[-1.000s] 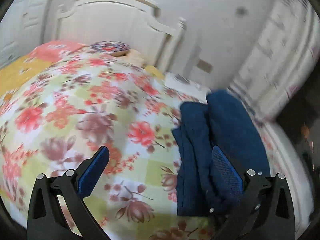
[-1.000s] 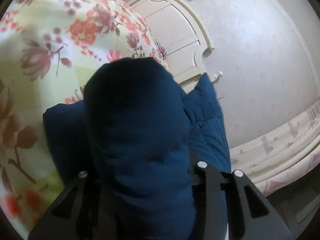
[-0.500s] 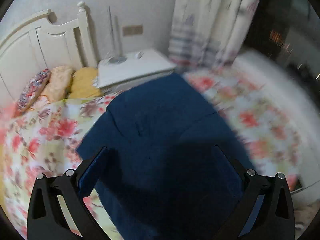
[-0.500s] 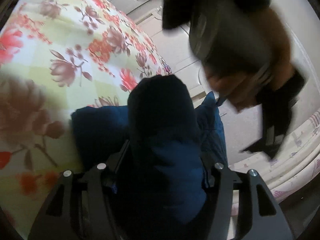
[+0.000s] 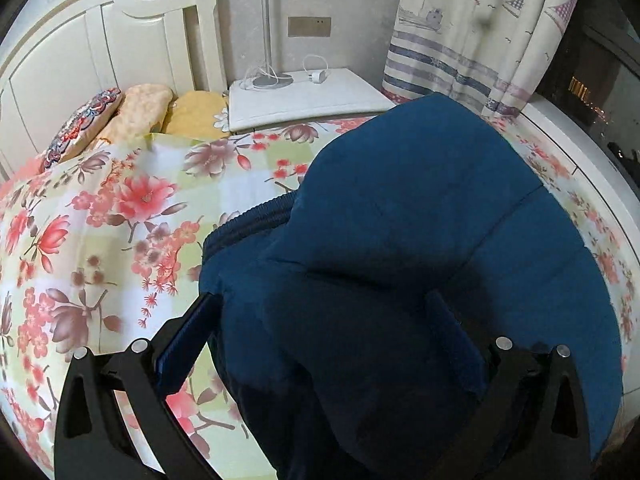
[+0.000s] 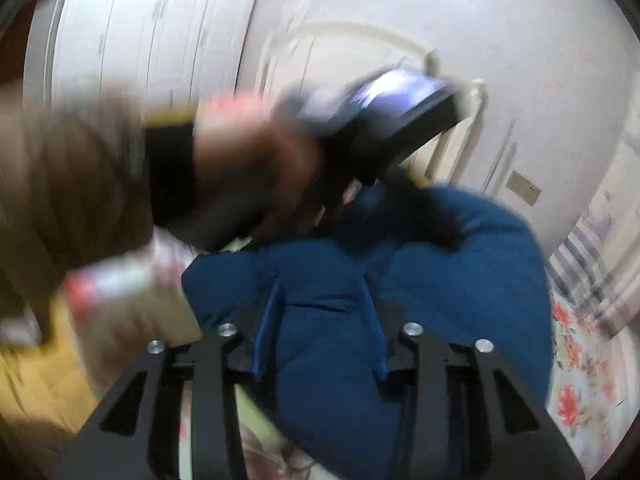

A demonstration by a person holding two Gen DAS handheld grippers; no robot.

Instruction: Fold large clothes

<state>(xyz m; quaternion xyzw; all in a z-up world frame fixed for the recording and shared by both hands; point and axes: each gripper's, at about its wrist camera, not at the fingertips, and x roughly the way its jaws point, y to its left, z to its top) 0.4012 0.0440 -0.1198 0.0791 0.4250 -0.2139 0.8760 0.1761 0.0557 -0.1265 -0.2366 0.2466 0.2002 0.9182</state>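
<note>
- a big blue coat lies in a soft heap on the flowery bed cover, near the side of the bed by the curtain.
- the left claw has its two fingers spread wide, one on each side of the thick blue cloth. the left pad sits just beside the coat's edge. the right pad lies on the cloth. i cannot tell if the pads squeeze it.
- the right claw has a fold of the same blue coat between its blue pads. its fingers have just been closing, and the pads press on the cloth from both sides.
- from the right claw's camera, a person's hand shows as a blur above the coat, holding the other dark tool.
- pillows rest by the white headboard.
- a white bedside table stands next to the bed, with a lamp pole on it.
</note>
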